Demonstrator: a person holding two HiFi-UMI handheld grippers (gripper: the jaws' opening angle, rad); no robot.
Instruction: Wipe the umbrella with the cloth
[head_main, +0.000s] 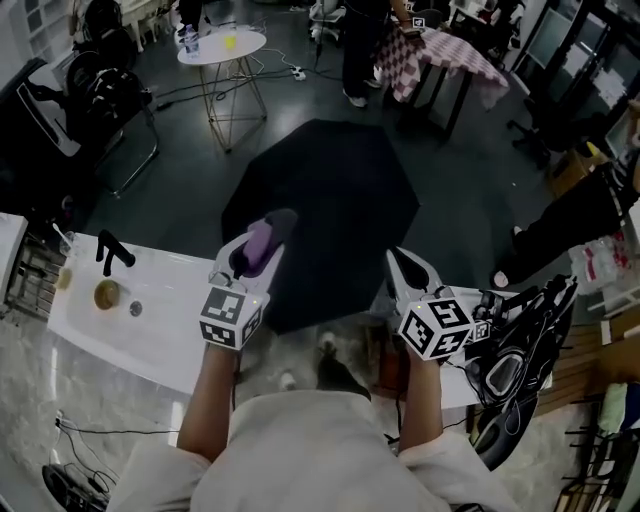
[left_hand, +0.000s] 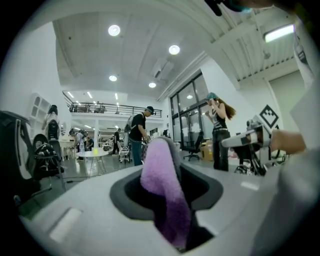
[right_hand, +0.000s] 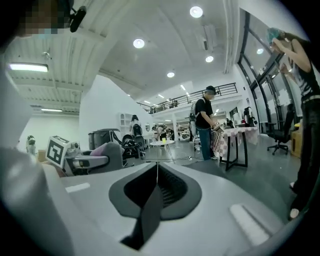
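Observation:
A black umbrella (head_main: 320, 205) lies open on the dark floor beyond the white counter (head_main: 160, 325). My left gripper (head_main: 268, 232) is held up level over the counter's far edge and is shut on a purple cloth (head_main: 256, 246). In the left gripper view the cloth (left_hand: 162, 185) fills the gap between the jaws and drapes toward the camera. My right gripper (head_main: 402, 264) is raised beside it, apart from the umbrella. In the right gripper view its jaws (right_hand: 156, 170) meet in a thin line with nothing between them. Both grippers hang above the umbrella's near edge.
A black tap (head_main: 110, 252) and a brown round object (head_main: 106, 294) sit on the counter's left. A black bag (head_main: 520, 350) lies at the right. Further back stand a round white table (head_main: 222, 45), a checkered table (head_main: 445, 55), a chair (head_main: 100, 105) and a person (head_main: 360, 45).

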